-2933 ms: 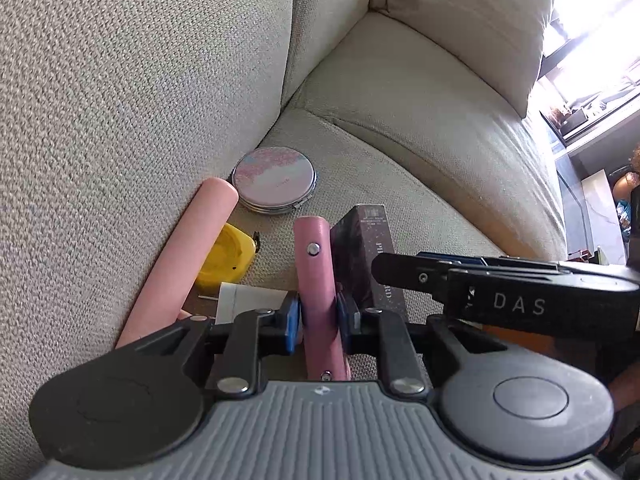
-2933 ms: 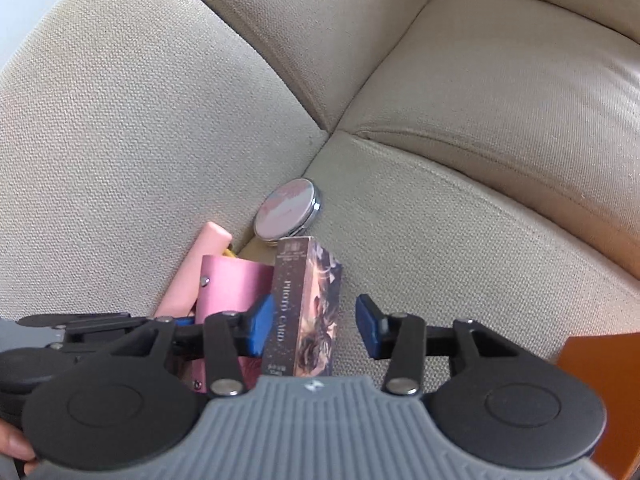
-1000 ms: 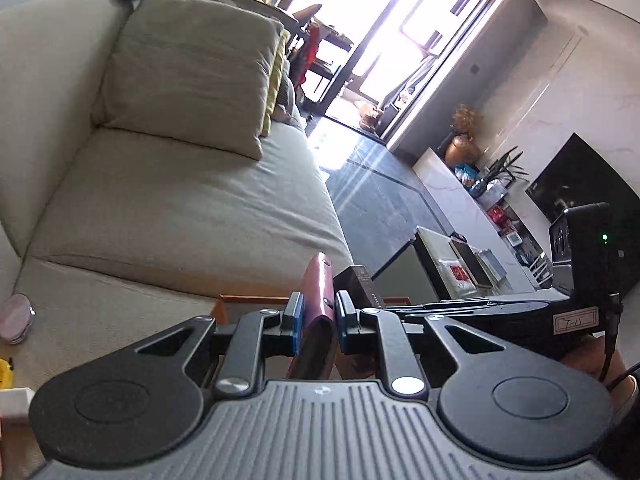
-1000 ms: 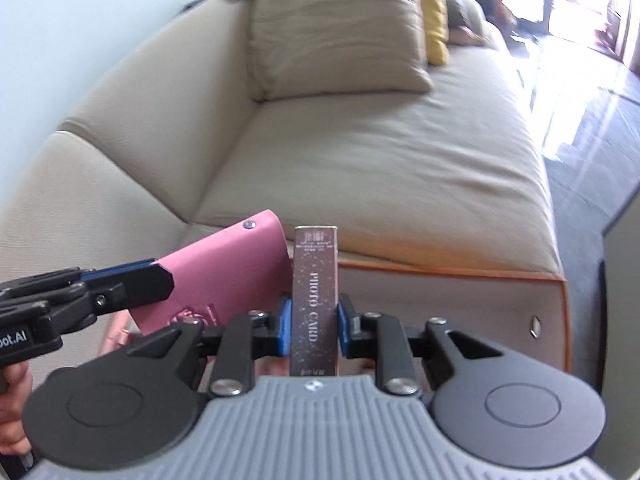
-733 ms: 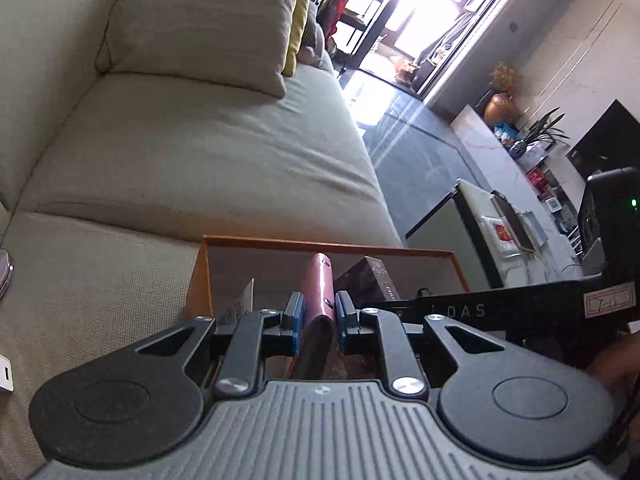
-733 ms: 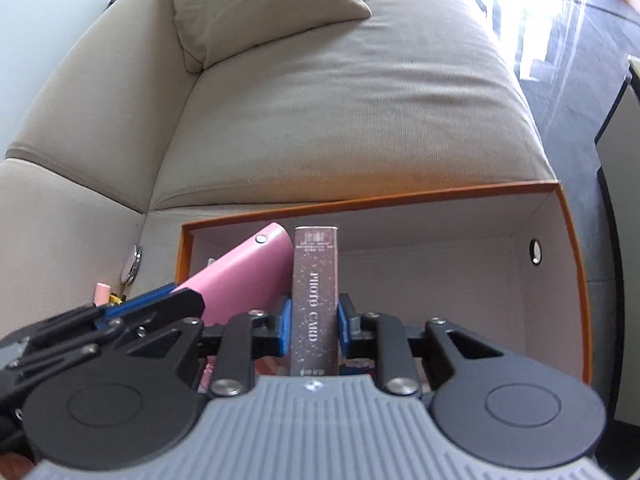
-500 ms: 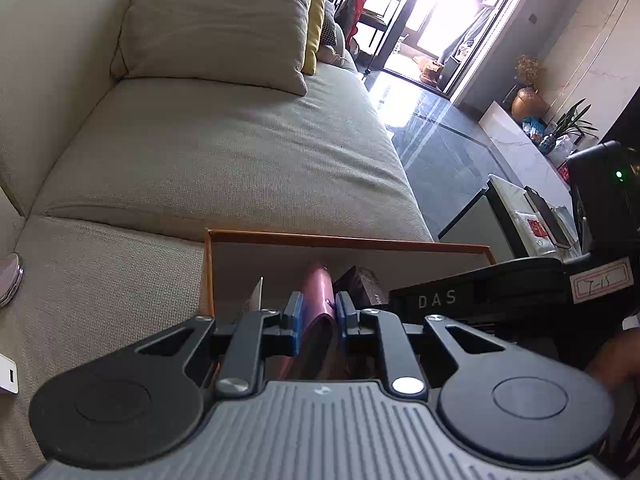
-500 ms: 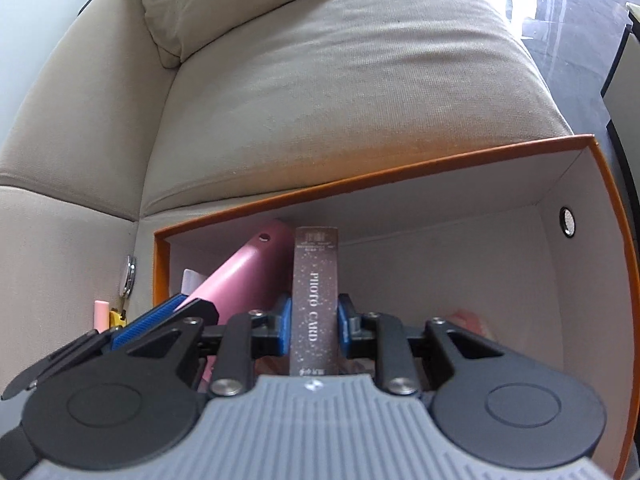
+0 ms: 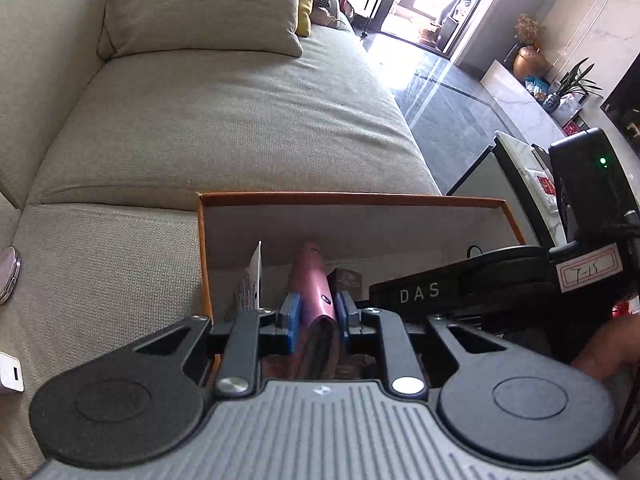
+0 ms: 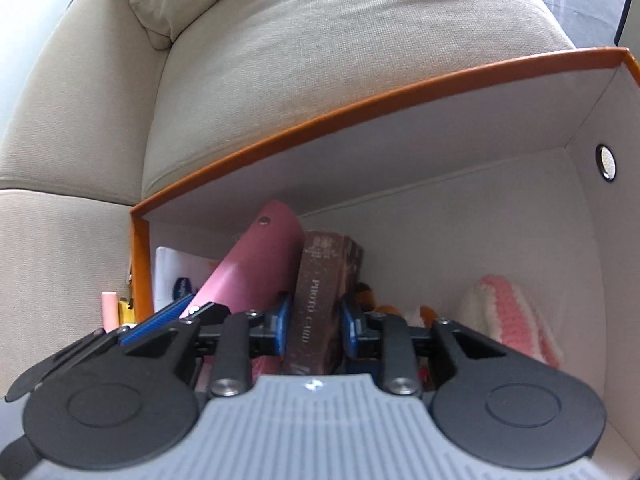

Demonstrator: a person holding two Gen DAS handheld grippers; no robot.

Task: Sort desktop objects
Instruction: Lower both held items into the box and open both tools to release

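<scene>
Both grippers are down inside the orange-rimmed cardboard box with white walls (image 10: 420, 92), which sits on the beige woven sofa seat (image 9: 224, 120), and both are letting go. The left gripper (image 9: 313, 316) has the flat pink leather case with a metal stud (image 9: 314, 288) between its blue pads; its fingers are opening, though the pads look as if they are in contact with the case's sides. The right gripper (image 10: 311, 326) straddles the dark brown sparkly photo-card box (image 10: 320, 304); its fingers are opening too, and a sliver of space shows at the right pad, so the hold seems to be gone.

To finish well, I would let each item settle on the box floor before lifting, open wide enough that the pads do not drag anything back up, and draw each gripper straight out along its own fingers. The pink case leans on the card box near the box's left wall, so releasing the case first risks it toppling; the card box may serve as its prop.

Crowding is the main nuisance: the two grippers sit just beside each other, and a white card (image 9: 252, 280) stands by the left wall. A pink-and-white crocheted piece (image 10: 508, 316) lies toward the right wall. Outside, on the sofa, a round silver compact (image 9: 10, 276), a pale pink stick (image 10: 109, 312) and a yellow item remain unsorted.
</scene>
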